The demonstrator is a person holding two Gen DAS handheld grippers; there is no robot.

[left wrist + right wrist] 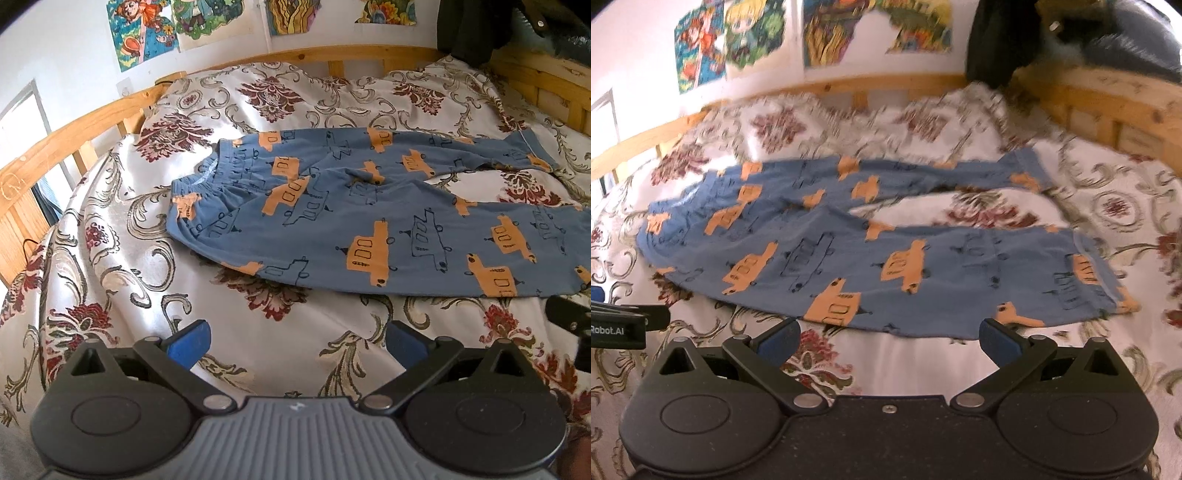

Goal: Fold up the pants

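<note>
While both grippers hang above the near part of the bed, I see the pants lying flat on the flowered bedcover, about in the middle of the bed. They are blue with orange and outlined vehicles printed on them. The waistband points to the left edge of the bed, and the two legs run to the right edge, spread apart so that a wedge of bedcover shows between them. The near leg lies closest to me, and the far leg goes toward the far right corner, where its cuff ends.

My left gripper is released, with its blue fingers wide apart and nothing between them. It is over bare bedcover, near the lower edge of the pants but not touching them. My right gripper is released in the same way, and its right finger is just beside the lower edge of the near leg (if it touches the cloth, I cannot tell, because this view is blurred).

A wooden rail runs along the far edge of the bed, and coloured drawings are on the wall behind it.
</note>
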